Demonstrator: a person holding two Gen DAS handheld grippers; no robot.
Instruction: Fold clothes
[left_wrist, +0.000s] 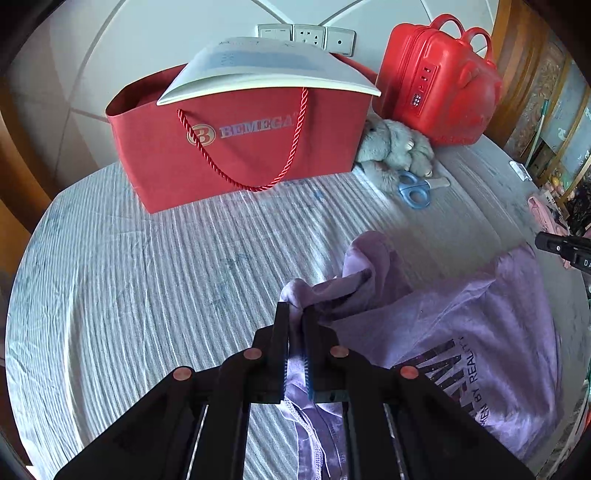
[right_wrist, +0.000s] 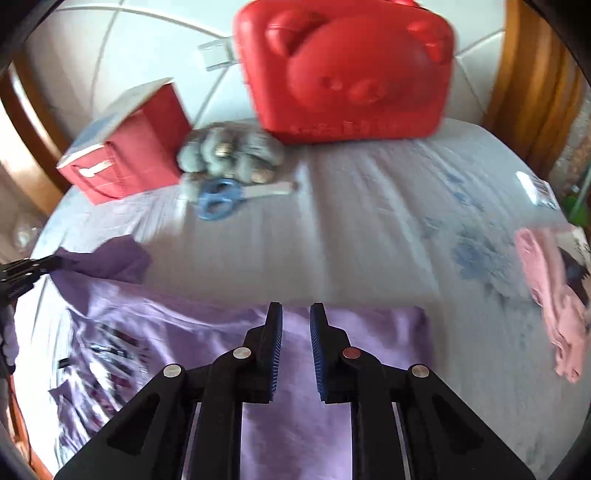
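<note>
Your left gripper (left_wrist: 295, 314) is closed tight on a bunched corner of the purple T-shirt (left_wrist: 480, 325), prob. a sleeve or shoulder part, and the cloth runs down between the two fingers toward you. Your right gripper (right_wrist: 296, 314) has its jaws a little apart with nothing between them; the pads do not press any cloth, they only hover above the far edge of the shirt, which lies flat under them. The shirt is on the near part of the bed sheet (left_wrist: 147, 277), spread to the right of your left gripper, with the printed text side up and its long axis going approx. left to right across the bed. So the relation that counts: the pinched corner is at the left end of the shirt, and the rest of the shirt goes away from it to the right, toward your right hand. In the right wrist view the left gripper shows at the left border, holding the lifted corner, well apart from the right one. For the fold, I judge the left hand must carry its corner to the right, over the body of the shirt, bc it is the only one with a grip now. The red bag (left_wrist: 236, 140), the scissors (left_wrist: 417, 192) and the plush toy (left_wrist: 395, 147) are far, not in the way.
</note>
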